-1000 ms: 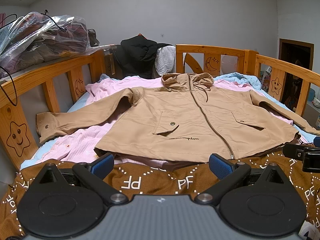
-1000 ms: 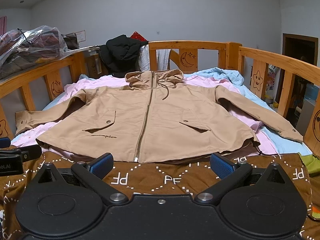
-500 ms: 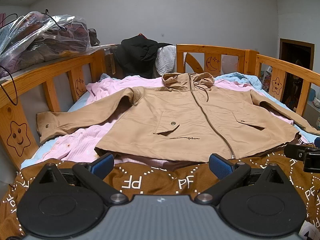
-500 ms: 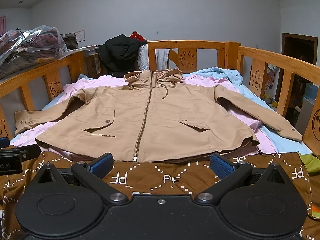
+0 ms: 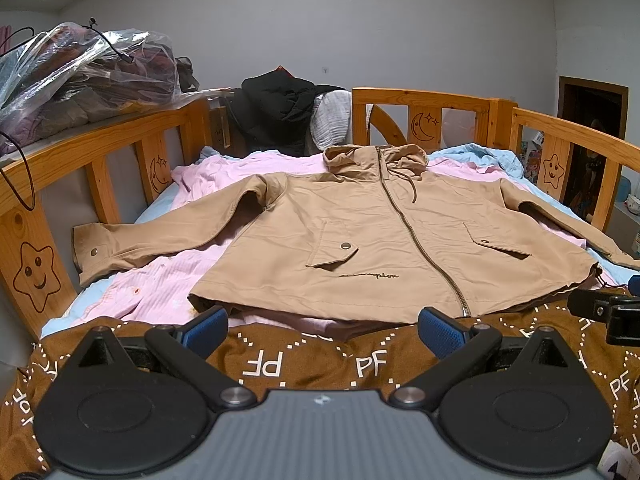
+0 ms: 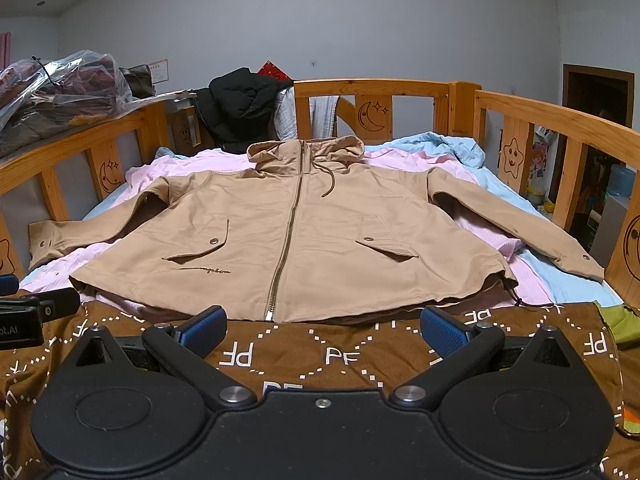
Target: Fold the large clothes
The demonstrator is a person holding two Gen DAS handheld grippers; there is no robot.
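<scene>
A tan hooded zip jacket [image 5: 380, 240] [image 6: 304, 236] lies flat and face up on the bed, zipped, both sleeves spread out to the sides, hood at the far end. My left gripper [image 5: 322, 330] hovers open over the brown patterned blanket just short of the jacket's hem, left of the zip. My right gripper [image 6: 322, 330] is open too, in front of the hem near the zip's lower end. Neither holds anything. Each gripper's tip shows at the edge of the other's view.
Wooden bed rails [image 5: 100, 160] [image 6: 560, 128] enclose the bed on the left, right and far sides. A brown "PF" blanket [image 6: 332, 356] covers the near end. Pink and blue sheets [image 5: 160, 280] lie under the jacket. Black clothes [image 6: 240, 108] hang on the headboard; bagged clothes [image 5: 80, 76] sit left.
Both grippers have drifted very slightly; the jacket has not moved and both stay open.
</scene>
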